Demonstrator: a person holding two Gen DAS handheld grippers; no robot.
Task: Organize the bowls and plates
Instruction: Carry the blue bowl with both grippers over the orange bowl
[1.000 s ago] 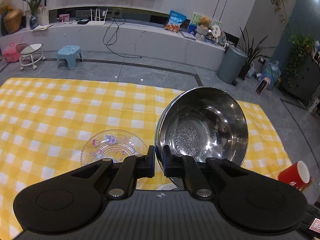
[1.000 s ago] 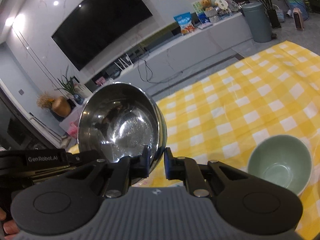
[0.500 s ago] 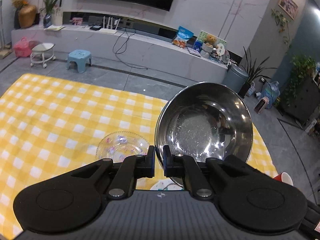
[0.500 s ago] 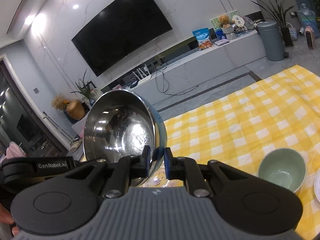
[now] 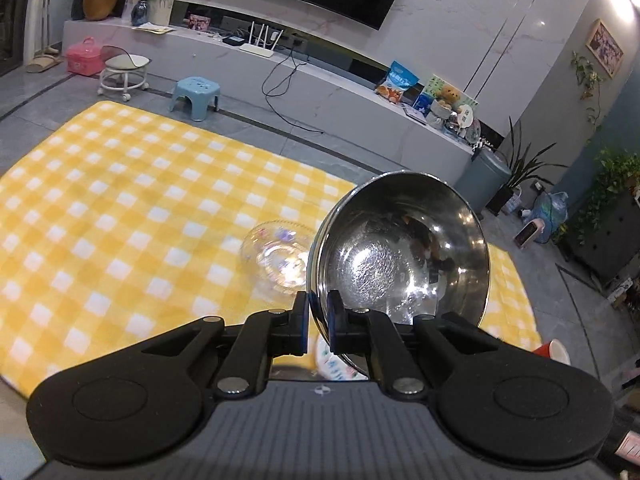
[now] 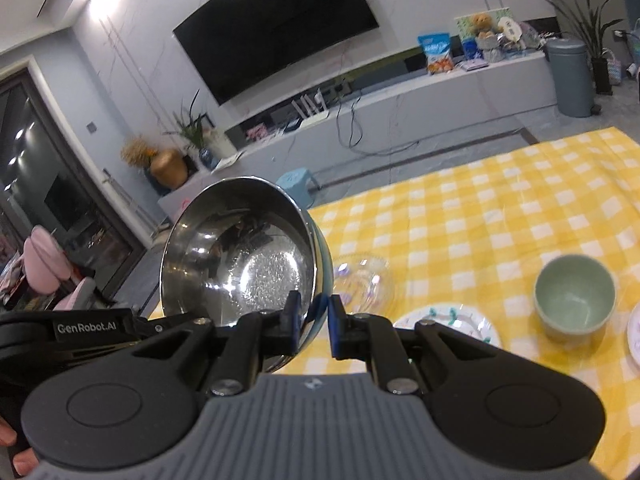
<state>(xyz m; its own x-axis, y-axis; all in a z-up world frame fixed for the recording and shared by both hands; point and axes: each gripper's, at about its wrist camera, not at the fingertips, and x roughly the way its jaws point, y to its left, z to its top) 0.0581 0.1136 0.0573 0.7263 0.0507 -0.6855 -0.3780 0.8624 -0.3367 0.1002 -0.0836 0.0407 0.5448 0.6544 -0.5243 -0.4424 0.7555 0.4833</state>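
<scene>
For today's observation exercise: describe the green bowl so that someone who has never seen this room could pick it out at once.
Start at the yellow-and-white checked cloth spread on the floor in front of the TV wall. Towards its near right side, in the right wrist view, the green bowl stands upright and empty, just right of a patterned white plate. It alone is pale green and opaque: the glass bowl is clear, the steel bowl mirror-bright.

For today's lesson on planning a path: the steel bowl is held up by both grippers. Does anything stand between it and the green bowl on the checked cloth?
Yes, partly. Below the steel bowl, a clear glass bowl and a patterned plate sit on the cloth on the way to the green bowl. Nothing visible blocks the air above them.
</scene>
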